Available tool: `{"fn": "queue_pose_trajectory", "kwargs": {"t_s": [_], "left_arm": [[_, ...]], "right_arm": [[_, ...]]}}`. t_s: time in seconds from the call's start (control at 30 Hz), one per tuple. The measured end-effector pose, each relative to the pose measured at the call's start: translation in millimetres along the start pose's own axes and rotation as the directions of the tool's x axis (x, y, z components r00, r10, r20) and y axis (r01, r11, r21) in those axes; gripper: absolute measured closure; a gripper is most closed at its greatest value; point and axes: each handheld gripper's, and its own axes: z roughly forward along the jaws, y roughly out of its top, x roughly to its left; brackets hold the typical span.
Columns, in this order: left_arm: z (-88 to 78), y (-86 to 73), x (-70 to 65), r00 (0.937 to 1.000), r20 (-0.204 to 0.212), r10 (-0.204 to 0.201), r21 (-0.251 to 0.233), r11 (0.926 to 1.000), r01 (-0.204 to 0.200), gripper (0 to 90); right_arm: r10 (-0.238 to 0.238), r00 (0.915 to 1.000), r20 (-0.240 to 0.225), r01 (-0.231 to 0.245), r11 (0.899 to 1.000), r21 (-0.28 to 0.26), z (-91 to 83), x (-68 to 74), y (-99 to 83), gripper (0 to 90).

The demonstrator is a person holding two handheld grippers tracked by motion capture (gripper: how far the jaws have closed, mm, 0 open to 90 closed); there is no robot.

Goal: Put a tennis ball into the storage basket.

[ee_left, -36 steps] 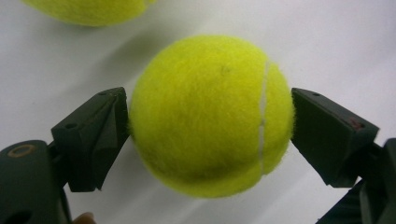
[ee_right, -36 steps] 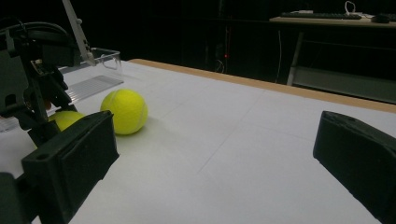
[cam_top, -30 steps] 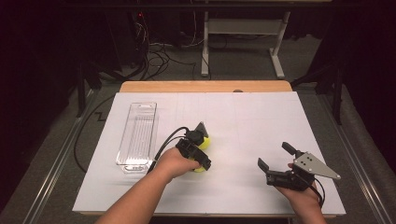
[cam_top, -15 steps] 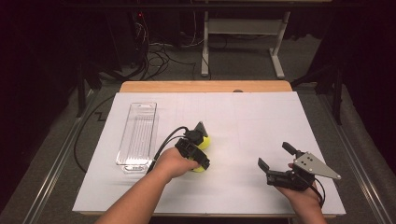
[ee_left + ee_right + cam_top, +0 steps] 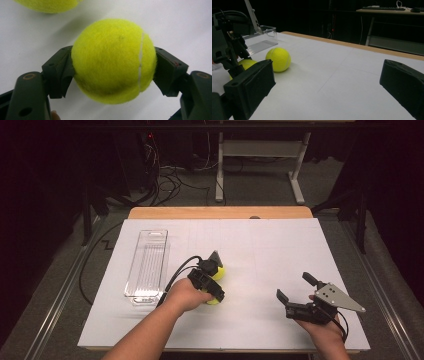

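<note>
So the left gripper (image 5: pixel 113 67) is clamped on a tennis ball (image 5: pixel 113 60), one pad pressed into each side of the fuzz, having just squeezed in on it. That ball sits on the white counter (image 5: pixel 260 245), just to the right of the clear plastic bin (image 5: pixel 147 265), near the bin's closer end. A second tennis ball (image 5: pixel 278 59) lies right next to the held one, a bit farther from the person, also right of the bin. The right gripper (image 5: pixel 295 292) hangs well off to the right of the bin, near the counter's front edge, jaws spread wide with nothing between them.
</note>
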Motion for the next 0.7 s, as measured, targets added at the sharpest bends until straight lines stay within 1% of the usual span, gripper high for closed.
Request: {"fn": "queue_pose_trajectory", "kwargs": {"t_s": [0.23, 0.33, 0.4, 0.53, 0.7], "left_arm": [[-1.9, -0.4, 0.4, 1.0, 0.0, -0.001, 0.001, 1.0, 0.001, 26.2], [-3.9, -1.1, -0.8, 1.0, 0.009, 0.0, -0.004, 1.0, 0.0, 26.2], [-5.3, -1.3, -1.6, 0.9999, 0.005, 0.009, -0.003, 1.0, -0.009, 26.2], [-7.5, -2.7, -1.3, 1.0, 0.002, 0.006, -0.001, 1.0, -0.006, 26.3], [-11.1, -5.2, -2.3, 0.9999, 0.0, 0.014, 0.001, 0.9999, -0.014, 26.3]], "right_arm": [[0.002, 1.0, 0.001, -0.002, 1.0, -0.001, -0.4, -0.5, -0.3, 0.1], [0.0, 1.0, 0.002, 0.0, 1.0, -0.001, -0.6, -0.3, -0.2, 0.1], [0.0, 1.0, 0.002, 0.0, 1.0, 0.0, -0.2, -0.5, -0.3, 0.1], [-0.002, 1.0, 0.001, 0.002, 1.0, 0.002, 0.2, -0.6, -0.5, 0.1], [0.0, 1.0, 0.002, 0.0, 1.0, 0.0, -0.3, -0.5, -0.4, 0.1]]}}
